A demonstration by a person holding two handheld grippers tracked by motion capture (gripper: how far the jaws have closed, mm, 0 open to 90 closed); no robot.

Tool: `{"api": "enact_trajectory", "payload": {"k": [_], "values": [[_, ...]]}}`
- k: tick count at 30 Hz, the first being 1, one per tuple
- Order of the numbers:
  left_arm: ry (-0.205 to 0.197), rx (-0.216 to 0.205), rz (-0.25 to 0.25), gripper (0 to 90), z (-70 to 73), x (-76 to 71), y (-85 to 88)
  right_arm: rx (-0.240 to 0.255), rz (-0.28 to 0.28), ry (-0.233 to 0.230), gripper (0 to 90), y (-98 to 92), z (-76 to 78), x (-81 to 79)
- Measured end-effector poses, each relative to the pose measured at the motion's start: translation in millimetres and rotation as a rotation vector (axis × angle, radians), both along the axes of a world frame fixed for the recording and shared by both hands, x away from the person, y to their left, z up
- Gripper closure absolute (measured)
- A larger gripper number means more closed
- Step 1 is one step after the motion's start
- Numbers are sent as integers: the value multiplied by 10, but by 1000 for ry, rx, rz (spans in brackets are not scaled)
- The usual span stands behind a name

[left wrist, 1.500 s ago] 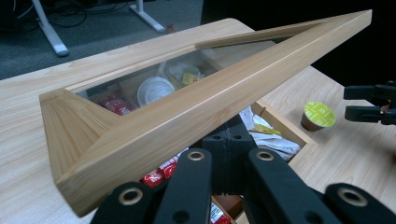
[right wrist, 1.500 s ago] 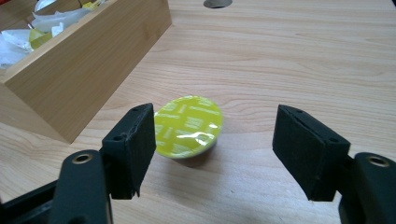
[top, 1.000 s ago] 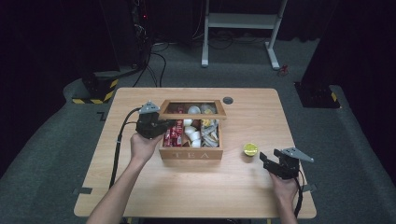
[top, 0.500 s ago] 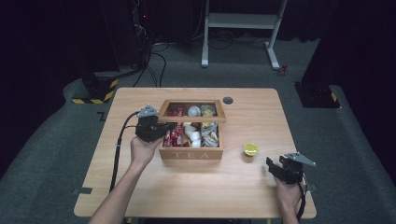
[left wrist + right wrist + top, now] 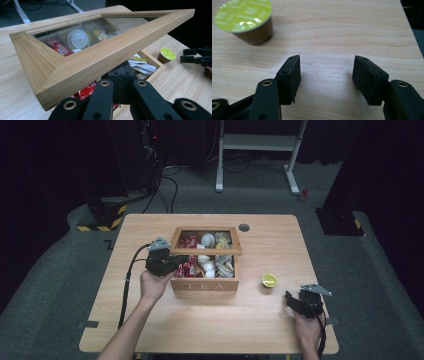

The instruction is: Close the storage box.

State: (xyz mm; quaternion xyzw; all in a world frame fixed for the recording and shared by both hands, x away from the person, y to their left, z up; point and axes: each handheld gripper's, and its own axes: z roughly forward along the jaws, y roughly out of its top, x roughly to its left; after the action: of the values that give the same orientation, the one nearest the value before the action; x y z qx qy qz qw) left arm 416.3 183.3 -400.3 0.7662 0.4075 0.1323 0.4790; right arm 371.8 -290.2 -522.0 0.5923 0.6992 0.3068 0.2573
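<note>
Your left gripper [image 5: 172, 261] holds the lid [image 5: 100, 53] of a wooden tea box [image 5: 205, 283], jaws pinched on the lid's near edge. The lid is a pale, light-grained wooden frame around a clear pane, and it is raised at a tilt above the box. Through the pane you can see red sachets [image 5: 59, 46], a white round-topped cup [image 5: 78, 38] and yellow packets. The box sits in the middle of the table [image 5: 150, 330], with "TEA" on its front wall.

A coffee capsule [image 5: 245, 21] with a lime-green foil top and brown body stands upright on the bare table, right of the box and apart from it. Your right gripper [image 5: 325, 75] rests near the table's right edge, just short of the capsule. Its jaws have just been opening a little; they stand apart with nothing between them.
</note>
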Motion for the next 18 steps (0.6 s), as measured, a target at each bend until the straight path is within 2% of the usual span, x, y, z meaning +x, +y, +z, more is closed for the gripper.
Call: {"api": "enact_trajectory", "payload": {"k": [1,7,11,18], "values": [[0,0,0,899,0,0,0,-16,5,-4,393,7,-3,6],[4,9,-1,900,-79,-42,-14,-17,3,2,360,11,-3,14],[24,4,-2,900,-147,-69,-19,-18,3,3,350,12,-3,18],[26,13,-1,900,-202,-90,-31,-19,3,4,348,14,-3,17]]}}
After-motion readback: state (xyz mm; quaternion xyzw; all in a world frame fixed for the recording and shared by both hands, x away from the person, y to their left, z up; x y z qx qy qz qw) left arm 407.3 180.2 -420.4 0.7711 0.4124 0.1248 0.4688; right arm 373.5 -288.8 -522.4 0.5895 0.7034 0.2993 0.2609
